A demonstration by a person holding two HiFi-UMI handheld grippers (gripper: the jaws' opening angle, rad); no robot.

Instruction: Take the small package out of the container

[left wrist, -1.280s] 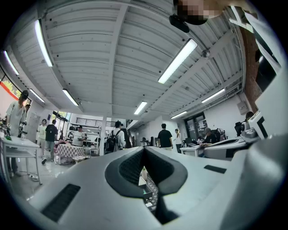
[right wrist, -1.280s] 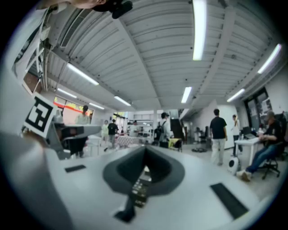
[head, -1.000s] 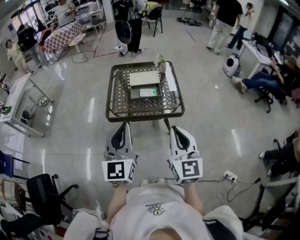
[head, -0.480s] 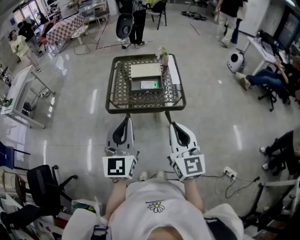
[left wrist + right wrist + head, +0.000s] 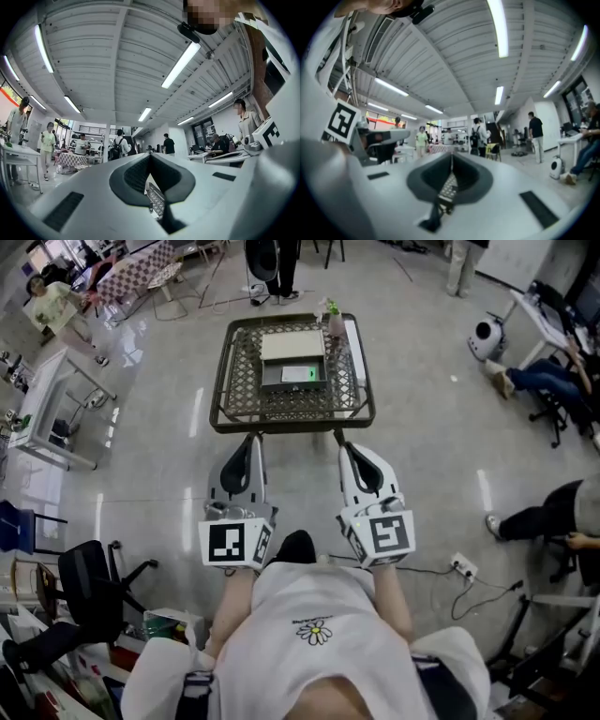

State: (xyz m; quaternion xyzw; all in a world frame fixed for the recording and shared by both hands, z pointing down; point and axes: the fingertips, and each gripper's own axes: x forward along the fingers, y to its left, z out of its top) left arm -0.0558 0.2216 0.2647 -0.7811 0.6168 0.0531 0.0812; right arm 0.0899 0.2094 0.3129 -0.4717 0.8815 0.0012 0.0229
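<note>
Shoe (image 5: 298, 545) is now out front under the torso, so the person is mid-step. Left gripper (image 5: 252, 441) and right gripper (image 5: 350, 448) are held low ahead of the body, side by side and well apart. Both have their jaws pressed together with nothing in them. The left gripper view (image 5: 150, 158) shows only a sliver of table mesh past the closed tips, and the right gripper view (image 5: 451, 159) shows the same. They were closed like this a second ago as well.

What changed: the table (image 5: 356, 418) looks a bit bigger and sits higher in the head view, and the gripper tips now reach almost to its near edge there. So the person has walked up to it, probably still short of reach.

The container (image 5: 281, 382) is mid-table, open on top. The package (image 5: 309, 374), a small green thing, is still inside at its right. A pale slab (image 5: 292, 345) touches the container's far side, maybe its lid. A bottle (image 5: 335, 322) stands at the far right corner.

Task not started: the jaws need opening, then one must reach down into the container.
</note>
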